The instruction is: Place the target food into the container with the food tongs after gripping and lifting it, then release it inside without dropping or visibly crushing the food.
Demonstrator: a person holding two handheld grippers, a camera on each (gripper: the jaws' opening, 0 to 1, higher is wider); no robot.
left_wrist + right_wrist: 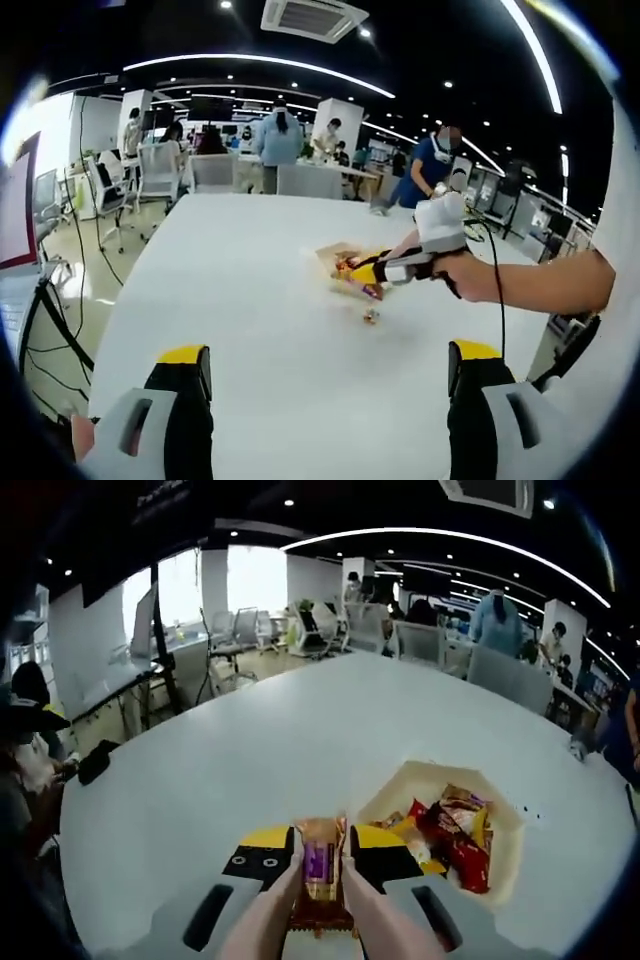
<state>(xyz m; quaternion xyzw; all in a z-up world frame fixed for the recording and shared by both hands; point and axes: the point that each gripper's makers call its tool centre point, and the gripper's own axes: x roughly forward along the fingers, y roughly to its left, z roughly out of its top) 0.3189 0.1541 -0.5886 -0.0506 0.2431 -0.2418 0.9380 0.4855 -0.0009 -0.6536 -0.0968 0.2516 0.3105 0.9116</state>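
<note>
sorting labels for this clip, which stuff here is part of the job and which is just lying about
Job:
- snack packet gripped in the right tool
- tongs
- container of snacks
- white table

Lying about:
- small wrapped item on the table
- office chairs
- left tool, open

White table [250,300], office chairs [160,170]

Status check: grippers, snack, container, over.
Right gripper shut on snack packet, beside the container. Left gripper open, empty, over the table. Nothing blocking.
</note>
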